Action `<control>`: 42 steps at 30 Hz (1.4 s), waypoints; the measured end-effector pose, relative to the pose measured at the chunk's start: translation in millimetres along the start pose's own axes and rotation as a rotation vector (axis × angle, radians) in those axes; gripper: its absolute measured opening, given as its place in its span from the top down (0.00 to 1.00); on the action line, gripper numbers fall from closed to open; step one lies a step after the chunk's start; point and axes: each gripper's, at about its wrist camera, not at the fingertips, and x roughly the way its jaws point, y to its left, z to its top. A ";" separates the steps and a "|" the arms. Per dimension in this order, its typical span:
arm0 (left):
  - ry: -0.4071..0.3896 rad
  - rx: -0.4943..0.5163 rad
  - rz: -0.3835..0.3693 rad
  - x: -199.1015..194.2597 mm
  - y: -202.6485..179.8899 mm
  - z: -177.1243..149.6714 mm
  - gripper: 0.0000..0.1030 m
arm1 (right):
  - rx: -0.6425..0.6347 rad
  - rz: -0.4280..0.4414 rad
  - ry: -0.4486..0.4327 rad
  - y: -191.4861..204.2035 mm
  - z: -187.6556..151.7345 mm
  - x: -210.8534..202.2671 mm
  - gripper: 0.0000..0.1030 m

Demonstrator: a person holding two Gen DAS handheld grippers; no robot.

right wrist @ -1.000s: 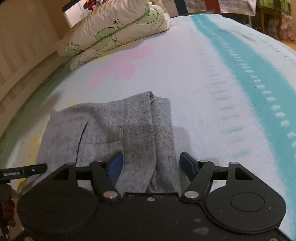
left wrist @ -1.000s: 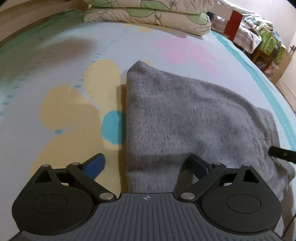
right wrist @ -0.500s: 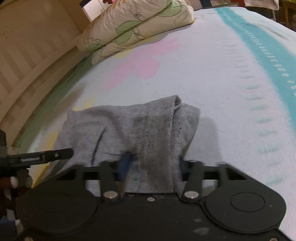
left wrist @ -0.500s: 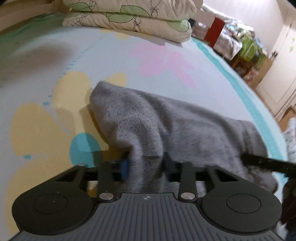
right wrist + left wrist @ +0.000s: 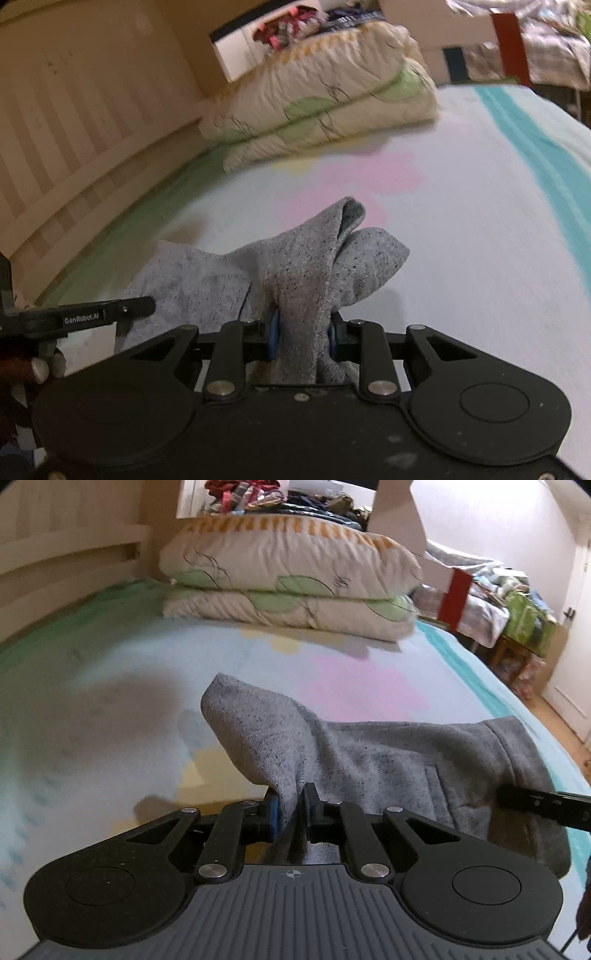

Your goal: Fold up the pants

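Left gripper [image 5: 291,812]: jaws closing, pads already pinching a bunched edge of the pants [image 5: 369,760]. A second ago they stood wide open with the cloth flat between them. Right gripper [image 5: 303,332]: same story, jaws closing on a thicker wad of the other near corner, where a hem fold sticks up past the pads; it was open a second ago too.

Both near corners now lifted off the bed [image 5: 110,701]; fabric tents up from each gripper, the far part sags and seems to rest on the sheet. Before, the pants lay flat, already folded at least once by the look of it. Both views tilted up: pillows [image 5: 288,579] and headboard now fill the top.

Judgement: grasp step done, lift begun; next likely carry the near edge toward the pillows for another fold.

In the left view, the right gripper's finger pokes in at the right edge. In the right view, the left gripper's finger shows at left.

Risk: left grip looks thin, could slip.
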 end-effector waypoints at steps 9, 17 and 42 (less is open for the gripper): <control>0.183 -0.009 0.229 32.8 34.1 -17.4 0.80 | 0.139 -0.147 0.114 -43.5 5.3 80.3 0.52; 0.056 0.028 0.164 -27.8 -9.9 -47.7 0.80 | -0.061 -0.158 -0.081 1.1 -8.1 10.9 0.53; 0.089 -0.042 0.186 -93.1 -65.2 -66.4 0.78 | -0.149 -0.178 0.008 74.1 -55.7 -72.9 0.85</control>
